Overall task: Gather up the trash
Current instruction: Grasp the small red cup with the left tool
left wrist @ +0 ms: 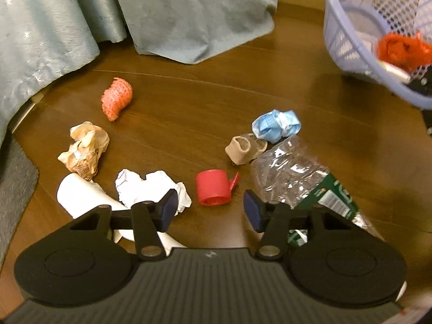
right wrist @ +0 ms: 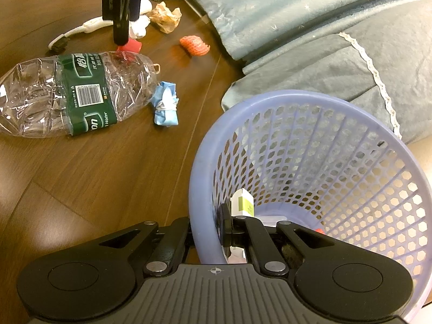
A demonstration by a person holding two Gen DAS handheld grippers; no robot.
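Right gripper clamped on lavender mesh basket rim; left gripper part-open, empty, above red cap; crushed bottle label reading "Water".

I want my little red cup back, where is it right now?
The red cup lies on its side on the wood floor, just ahead of the open left gripper, between the crumpled white paper and the crushed bottle.

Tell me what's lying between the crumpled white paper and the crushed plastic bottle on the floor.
A red cap, on its side, apart from white paper and bottle; left wrist view shows it.
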